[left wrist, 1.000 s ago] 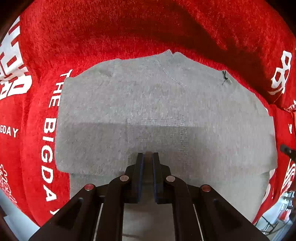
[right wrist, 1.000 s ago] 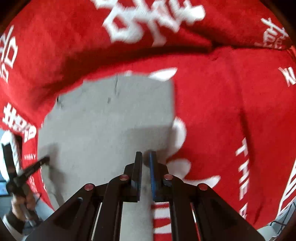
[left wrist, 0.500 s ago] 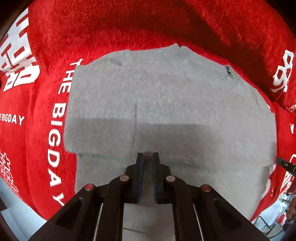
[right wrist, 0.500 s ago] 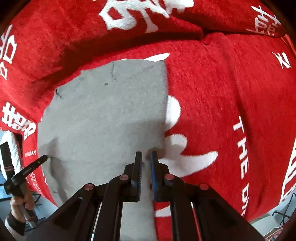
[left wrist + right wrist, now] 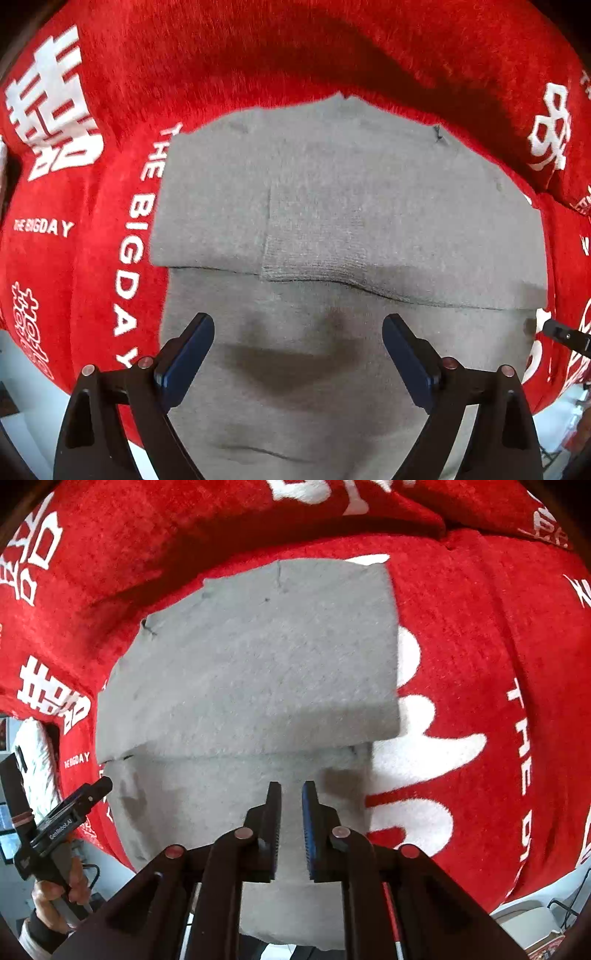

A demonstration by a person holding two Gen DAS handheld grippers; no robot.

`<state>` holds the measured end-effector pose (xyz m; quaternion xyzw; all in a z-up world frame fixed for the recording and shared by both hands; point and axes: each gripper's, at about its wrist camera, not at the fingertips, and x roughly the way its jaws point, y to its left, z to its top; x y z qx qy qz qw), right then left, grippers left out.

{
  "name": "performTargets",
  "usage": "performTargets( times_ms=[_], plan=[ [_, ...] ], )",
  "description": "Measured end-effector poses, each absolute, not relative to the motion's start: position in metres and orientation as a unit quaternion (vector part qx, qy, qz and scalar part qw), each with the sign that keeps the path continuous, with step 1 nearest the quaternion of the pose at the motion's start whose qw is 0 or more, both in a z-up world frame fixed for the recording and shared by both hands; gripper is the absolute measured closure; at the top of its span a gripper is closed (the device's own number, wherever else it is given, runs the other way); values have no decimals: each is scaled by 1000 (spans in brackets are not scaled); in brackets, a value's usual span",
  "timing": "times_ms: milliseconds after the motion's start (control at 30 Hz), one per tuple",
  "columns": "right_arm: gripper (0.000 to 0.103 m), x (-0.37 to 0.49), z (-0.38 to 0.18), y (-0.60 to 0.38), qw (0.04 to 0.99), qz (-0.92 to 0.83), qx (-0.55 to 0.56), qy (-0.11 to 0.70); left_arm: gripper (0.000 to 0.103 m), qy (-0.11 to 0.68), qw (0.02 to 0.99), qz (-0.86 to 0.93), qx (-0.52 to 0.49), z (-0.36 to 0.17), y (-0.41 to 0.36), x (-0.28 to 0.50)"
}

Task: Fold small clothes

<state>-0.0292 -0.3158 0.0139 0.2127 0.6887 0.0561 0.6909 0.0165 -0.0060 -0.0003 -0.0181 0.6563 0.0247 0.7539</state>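
A small grey knit garment (image 5: 332,206) lies partly folded on a red blanket (image 5: 258,55), with one flap laid back over the lower layer. It also shows in the right wrist view (image 5: 258,657). My left gripper (image 5: 297,332) is wide open and empty above the garment's near layer. My right gripper (image 5: 291,794) hovers over the garment's near right part, its jaws a narrow gap apart with nothing seen between them. The left gripper also shows at the left edge of the right wrist view (image 5: 99,786).
The red blanket (image 5: 480,646) carries white lettering and covers the whole surface. Its near edge drops off to a pale floor (image 5: 26,369). A raised fold of blanket (image 5: 369,517) runs along the far side.
My left gripper has opened wide and let go of the garment's flap, which now lies flat. My right gripper's jaws have parted slightly and pulled back from the folded edge.
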Motion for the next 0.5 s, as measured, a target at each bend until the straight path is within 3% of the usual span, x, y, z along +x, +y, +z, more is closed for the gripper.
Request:
performTargets(
  times_ms=[67,133,300,400,500],
  plan=[
    [71,-30,13,-311,689,58,214,690,10,660,750,29,-18,-1,-5,13],
    [49,-30,14,-309,690,60,213,689,10,665,746,32,-24,-2,-5,9],
    [29,-34,20,-305,700,61,197,684,10,667,743,43,-35,0,-4,0],
    [28,-35,20,-298,705,59,171,686,10,666,743,51,-32,1,-6,-4],
    [16,-38,24,-295,714,58,159,679,10,667,742,57,-26,1,-8,-9]
  ],
)
